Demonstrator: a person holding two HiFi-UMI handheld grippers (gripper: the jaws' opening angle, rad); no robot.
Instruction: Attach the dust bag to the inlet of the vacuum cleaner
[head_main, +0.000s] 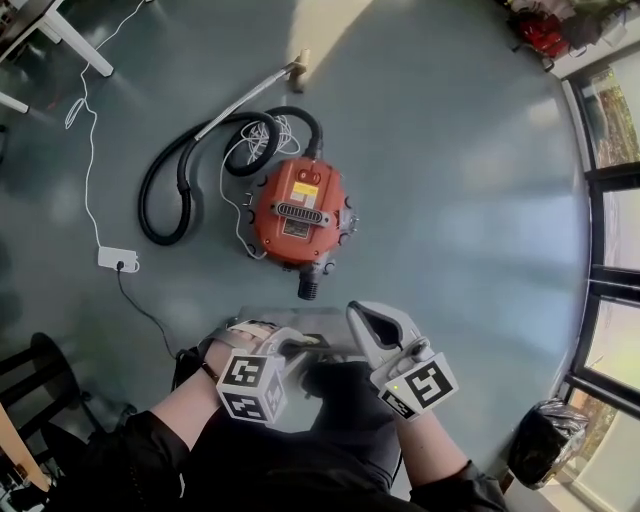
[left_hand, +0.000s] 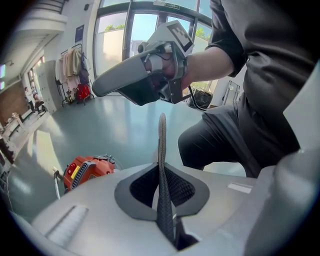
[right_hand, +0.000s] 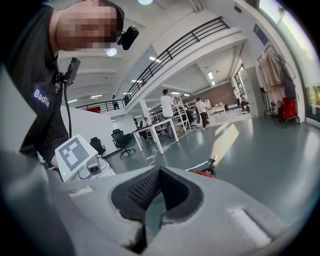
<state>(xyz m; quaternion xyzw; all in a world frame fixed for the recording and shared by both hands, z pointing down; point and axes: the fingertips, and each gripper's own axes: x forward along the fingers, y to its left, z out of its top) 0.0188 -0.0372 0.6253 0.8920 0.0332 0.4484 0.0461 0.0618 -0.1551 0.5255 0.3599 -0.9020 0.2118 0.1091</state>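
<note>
**A:** What's the room like?

**B:** It's an open hall with a glossy grey-blue floor (head_main: 450, 150). Tall windows (head_main: 612, 200) run down the right edge of the head view.

**A:** And the hands?

**B:** Both are low in that view, with bare forearms coming out of dark sleeves. The left gripper (head_main: 318, 345) sits at lower centre-left, its nose angled toward the middle of the frame. The right gripper (head_main: 360, 312) is just beside it and points up the frame. Each one carries a white cube with black square markers.

**A:** Is either one gripping anything?

**B:** The left gripper's (left_hand: 161, 192) pads are pinched on a thin, dark grey woven sheet. It's seen edge-on, standing straight up between the textured black pads. It looks like the dust bag (left_hand: 162, 145), though only that edge shows clearly. The right gripper (right_hand: 159, 187) has its jaws pressed together with nothing between them. Seen from the left gripper view, it (left_hand: 97, 89) is a smooth grey wedge at the top of the frame.

**A:** Where's the vacuum?

**B:** The vacuum cleaner (head_main: 300, 210) is at centre frame on the floor, apart from both grippers. It has a rounded red-orange shell with a slotted grille. A ribbed black hose (head_main: 165, 190) coils to its left, and a metal wand (head_main: 250, 95) slants above it. A short ribbed stub (head_main: 308, 288) sticks out toward the grippers.
</note>
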